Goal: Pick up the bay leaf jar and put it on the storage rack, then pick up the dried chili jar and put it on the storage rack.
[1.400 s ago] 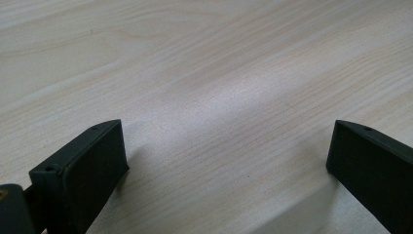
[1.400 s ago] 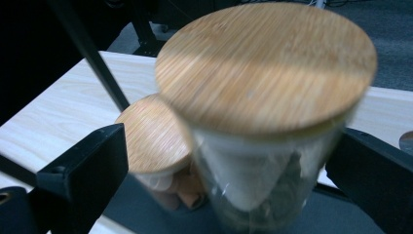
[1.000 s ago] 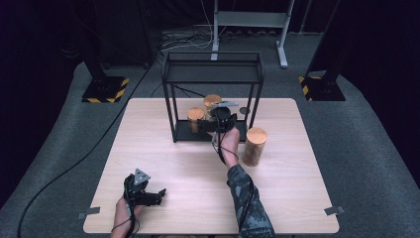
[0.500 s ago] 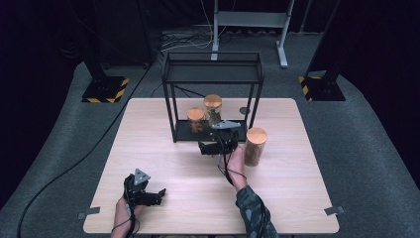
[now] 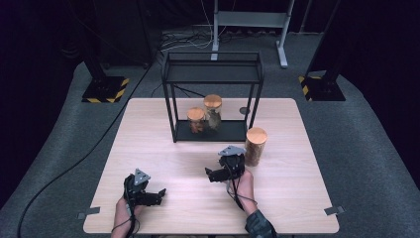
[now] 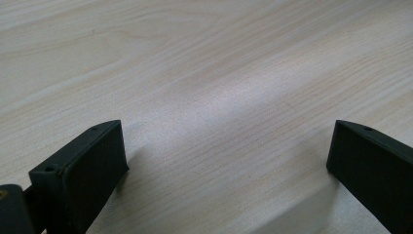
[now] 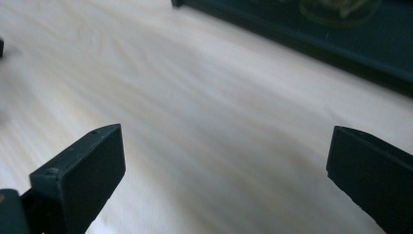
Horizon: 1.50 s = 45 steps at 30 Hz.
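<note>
**Both grippers empty over the table, jars at the rack**

The wooden table (image 5: 163,129) fills the middle of the high view, its pale grain running under both tools. Toward twelve o'clock stands a black metal rack (image 5: 213,74), open-framed, with a dark bottom shelf. Two cork-lidded jars sit on that shelf: a taller jar (image 5: 213,111) and, touching it at about eight o'clock, a shorter jar (image 5: 196,120). A third jar (image 5: 256,146) stands on the bare tabletop just outside the rack's front right leg, at roughly four o'clock from the rack.

The right gripper (image 5: 212,174) hovers just beside that third jar, at its eight o'clock, without touching it; its jaws point to nine o'clock and stand spread wide with nothing between them, only wood grain and the rack's base edge beyond. The left gripper (image 5: 157,195) rests low near the table's front edge at seven o'clock, well apart from all jars, jaws likewise wide and empty.
</note>
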Motion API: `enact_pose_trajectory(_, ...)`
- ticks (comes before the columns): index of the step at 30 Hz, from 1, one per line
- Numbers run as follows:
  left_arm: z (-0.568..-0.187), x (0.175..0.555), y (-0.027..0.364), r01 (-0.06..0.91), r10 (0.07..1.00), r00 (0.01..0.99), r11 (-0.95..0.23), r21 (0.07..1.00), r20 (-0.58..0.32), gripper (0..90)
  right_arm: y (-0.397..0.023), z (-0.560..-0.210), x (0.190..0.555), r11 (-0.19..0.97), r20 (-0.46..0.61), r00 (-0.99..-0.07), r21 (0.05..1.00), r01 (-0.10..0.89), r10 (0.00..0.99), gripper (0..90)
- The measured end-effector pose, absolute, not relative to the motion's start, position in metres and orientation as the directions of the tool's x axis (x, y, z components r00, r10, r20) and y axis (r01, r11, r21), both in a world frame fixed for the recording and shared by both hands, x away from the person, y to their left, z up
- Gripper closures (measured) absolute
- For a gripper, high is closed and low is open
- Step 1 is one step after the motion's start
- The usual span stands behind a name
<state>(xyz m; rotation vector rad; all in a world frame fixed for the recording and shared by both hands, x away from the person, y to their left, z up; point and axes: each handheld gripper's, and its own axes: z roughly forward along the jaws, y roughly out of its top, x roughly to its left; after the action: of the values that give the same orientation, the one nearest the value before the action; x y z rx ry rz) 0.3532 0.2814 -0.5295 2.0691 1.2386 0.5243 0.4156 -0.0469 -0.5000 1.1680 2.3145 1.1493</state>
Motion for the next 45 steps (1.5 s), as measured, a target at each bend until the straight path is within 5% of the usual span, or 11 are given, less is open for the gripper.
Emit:
enact_pose_trajectory(17, -0.53, 0.353, 0.281, 0.617, 0.883, 0.469, -0.332, 0.714, 0.005, 0.3, -0.08, -0.525, 0.361, 0.37, 0.076, -0.635, 0.757, 0.538, 0.769, 0.0)
enact_pose_trajectory(45, -0.529, 0.353, 0.281, 0.618, 0.884, 0.468, -0.333, 0.712, 0.007, 0.4, -0.074, -0.528, 0.357, 0.461, -0.008, -0.656, 0.718, 0.522, 0.755, 0.0)
